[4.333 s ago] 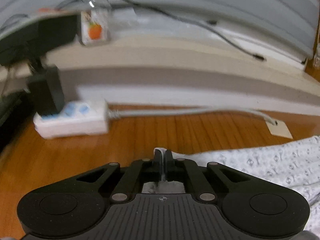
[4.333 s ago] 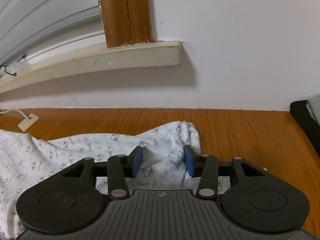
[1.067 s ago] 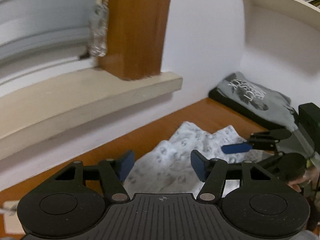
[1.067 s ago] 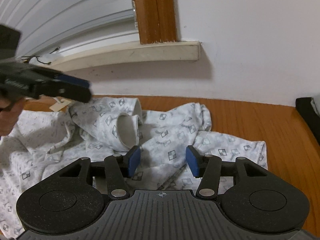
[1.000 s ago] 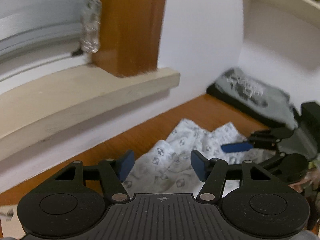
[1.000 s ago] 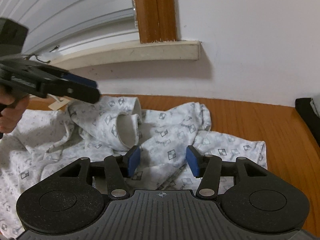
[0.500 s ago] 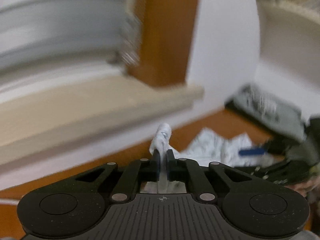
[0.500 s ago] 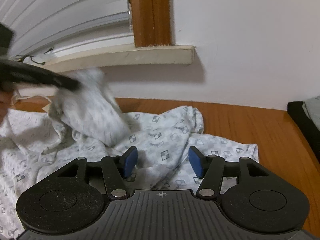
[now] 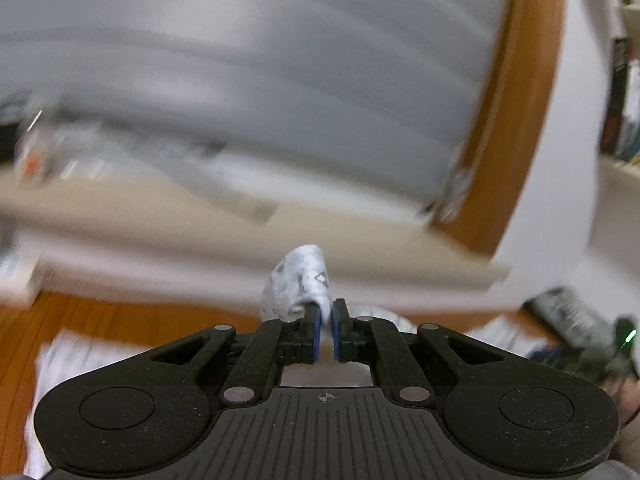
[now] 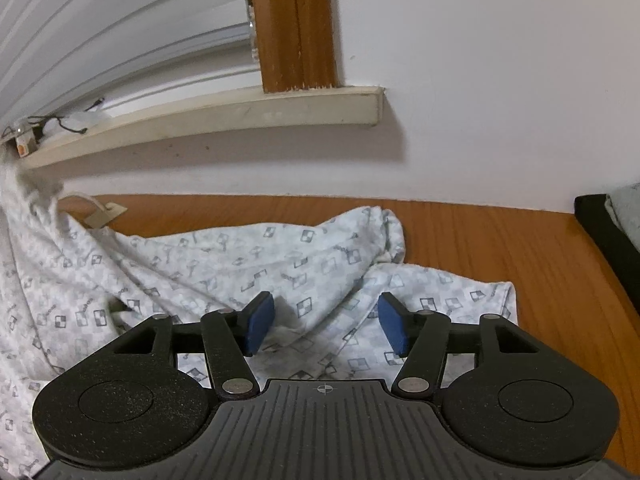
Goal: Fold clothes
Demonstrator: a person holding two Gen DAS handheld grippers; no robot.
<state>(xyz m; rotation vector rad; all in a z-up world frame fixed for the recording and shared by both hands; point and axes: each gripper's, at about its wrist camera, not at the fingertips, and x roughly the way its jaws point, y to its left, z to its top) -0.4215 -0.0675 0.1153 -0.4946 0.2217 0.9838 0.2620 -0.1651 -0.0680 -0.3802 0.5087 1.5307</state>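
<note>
The left gripper point(image 9: 326, 330) is clamped on a bunched fold of the garment point(image 10: 280, 264); a knob of patterned cloth pokes up past its blue pads point(image 9: 316, 332), which sit nearly together with only fabric between them. Pinching so little cloth looks deliberate: it gives a handle on one end of the piece, so that end can be drawn away and the wrinkles pulled out before a fold is made. The left view is badly smeared, so which part of the garment is pinched, a cuff or a hem, cannot be told.

The right gripper point(image 10: 326, 328) stands with its jaws apart, about half their span, hovering low over the garment. Its pads point(image 10: 260, 322) touch nothing that I can make out; cloth lies under and between them but is not pressed. Most likely it waits there to pin or take this end while the other end is tensioned.

The garment lies rumpled on the wooden table point(image 10: 500, 240), its near corner to the right of the right gripper and a rounded fold just beyond it. Left of the gripper the cloth rises off the table toward the frame edge, blurred, where the left gripper lifts it. Beyond the garment runs the sill point(image 10: 240, 114); a tag point(image 10: 106, 214) lies on the table at the garment's far left edge. A dark pile point(image 10: 612, 224) sits well apart to the right.
</note>
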